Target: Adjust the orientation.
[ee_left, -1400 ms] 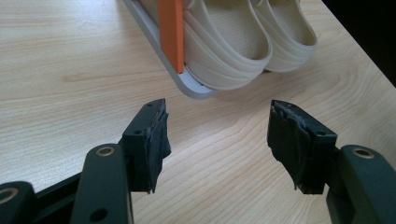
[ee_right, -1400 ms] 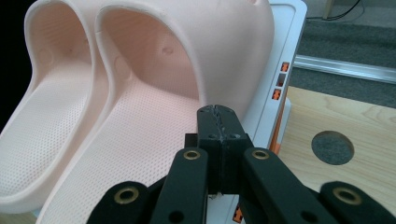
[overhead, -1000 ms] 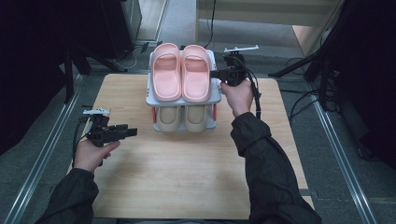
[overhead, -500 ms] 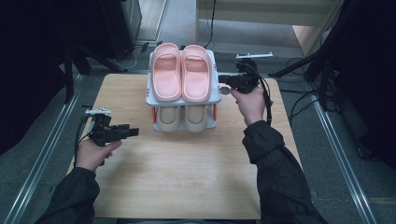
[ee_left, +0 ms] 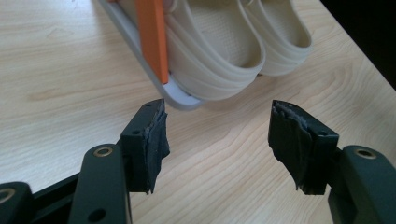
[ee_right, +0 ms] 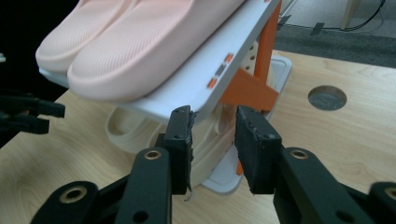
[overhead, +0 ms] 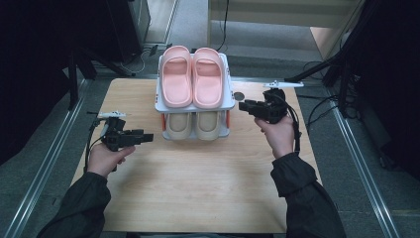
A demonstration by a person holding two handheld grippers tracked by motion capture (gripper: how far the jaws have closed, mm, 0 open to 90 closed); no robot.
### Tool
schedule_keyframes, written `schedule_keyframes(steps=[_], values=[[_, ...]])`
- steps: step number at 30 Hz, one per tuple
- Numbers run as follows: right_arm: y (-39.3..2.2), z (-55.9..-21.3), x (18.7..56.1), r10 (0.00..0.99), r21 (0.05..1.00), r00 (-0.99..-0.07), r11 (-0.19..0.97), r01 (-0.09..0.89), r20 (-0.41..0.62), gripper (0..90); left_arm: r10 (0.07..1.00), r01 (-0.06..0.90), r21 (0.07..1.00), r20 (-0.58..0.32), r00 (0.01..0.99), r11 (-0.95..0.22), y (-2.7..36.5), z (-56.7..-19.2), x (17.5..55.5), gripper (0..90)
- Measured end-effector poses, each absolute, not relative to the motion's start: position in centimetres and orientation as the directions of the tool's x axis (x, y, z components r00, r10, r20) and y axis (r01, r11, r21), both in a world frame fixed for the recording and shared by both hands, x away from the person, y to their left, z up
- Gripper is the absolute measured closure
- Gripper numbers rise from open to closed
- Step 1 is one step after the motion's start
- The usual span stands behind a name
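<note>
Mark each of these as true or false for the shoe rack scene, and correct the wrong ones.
1. The pink slippers sit on the top shelf of the rack. True.
2. The beige slippers lie on the bare table beside the rack. False: they sit on the rack's lower shelf, under the pink pair.
3. The left gripper has its jaws wide apart and holds nothing. True.
4. The right gripper is clamped on a pink slipper. False: its jaws have a gap between them with nothing in it, near the edge of the top shelf.
5. A round hole shows in the table to the right of the rack. True.
</note>
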State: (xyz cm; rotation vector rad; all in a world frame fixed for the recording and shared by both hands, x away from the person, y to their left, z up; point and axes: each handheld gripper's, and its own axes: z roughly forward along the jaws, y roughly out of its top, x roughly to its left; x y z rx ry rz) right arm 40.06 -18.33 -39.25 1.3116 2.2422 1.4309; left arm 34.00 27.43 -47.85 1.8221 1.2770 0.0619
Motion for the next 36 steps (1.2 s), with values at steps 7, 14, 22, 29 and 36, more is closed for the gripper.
schedule_keyframes(steps=[7, 14, 22, 29, 36], values=[[-18.9, -41.3, 38.3, 0.739, 0.808, -0.612, 0.160, 0.567, 0.283, 63.2, 0.772, 0.738, 0.666, -0.413, 0.484, -0.106, 26.5, -48.0, 34.7, 37.2], [-18.9, -42.7, 37.3, 0.731, 0.810, -0.625, 0.175, 0.560, 0.275, 60.7, 0.768, 0.738, 0.664, -0.409, 0.493, -0.120, 25.9, -48.0, 35.1, 37.2], [-18.7, -43.9, 36.1, 0.717, 0.808, -0.639, 0.185, 0.560, 0.278, 60.2, 0.763, 0.736, 0.664, -0.406, 0.502, -0.131, 25.5, -48.0, 35.3, 37.3], [-18.5, -45.1, 35.4, 0.706, 0.804, -0.651, 0.199, 0.560, 0.279, 60.2, 0.765, 0.739, 0.662, -0.408, 0.498, -0.129, 25.5, -48.1, 35.3, 37.3], [-18.6, -46.1, 34.5, 0.700, 0.800, -0.655, 0.202, 0.565, 0.286, 60.3, 0.763, 0.739, 0.661, -0.408, 0.501, -0.132, 25.3, -48.2, 35.3, 37.3]])
